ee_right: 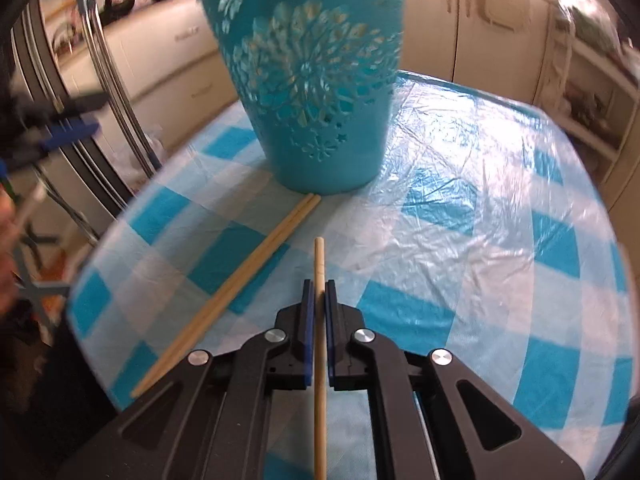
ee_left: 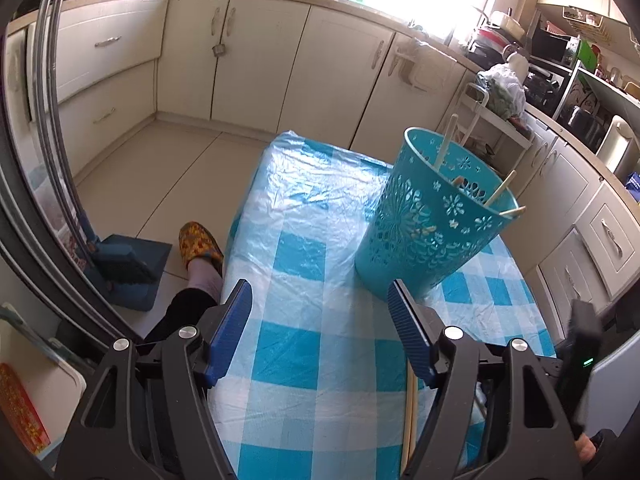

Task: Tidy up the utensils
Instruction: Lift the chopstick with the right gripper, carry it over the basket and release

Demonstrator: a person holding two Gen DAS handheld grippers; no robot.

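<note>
Right gripper point(ee_right: 319, 292) jaws clenched on one chopstick point(ee_right: 319, 264), long axis running straight ahead toward the bin point(ee_right: 308, 80) standing just beyond on the worktop point(ee_right: 480, 220); pair point(ee_right: 240, 280) lies near-left; left gripper point(ee_left: 320, 304) jaws spread, empty.

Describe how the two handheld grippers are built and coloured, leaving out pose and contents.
Both match. The left gripper has black angular plastic linkage arms, silver round pivot bolts, and two flat fingers faced with ribbed blue pads. The right gripper shows the same black frame, silver bolts and blue-padded fingers. No cables, sleeves or printed markings are visible on either.
</note>
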